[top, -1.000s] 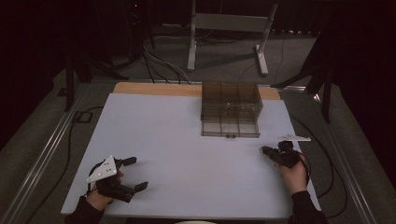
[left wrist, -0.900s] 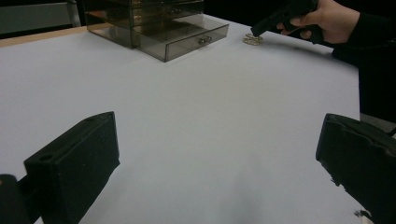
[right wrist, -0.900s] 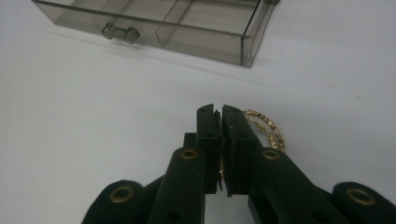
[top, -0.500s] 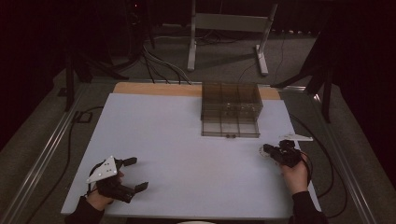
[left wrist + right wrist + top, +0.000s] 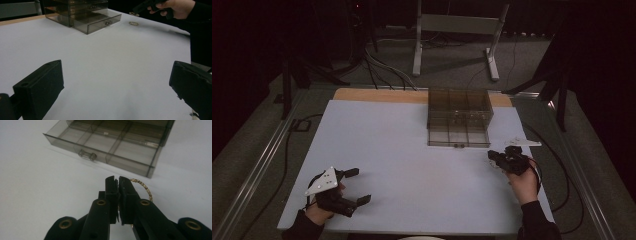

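Fingers [image 5: 112,192] clamp beaded bracelet [image 5: 143,186], mostly hidden behind them.

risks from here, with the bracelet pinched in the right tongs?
1. The right tongs grip the gold bead bracelet only at one edge; it may slip or swing loose.
2. The open drawer has small compartments; the dangling loop could snag a divider.
3. A second ring on the table could get knocked.
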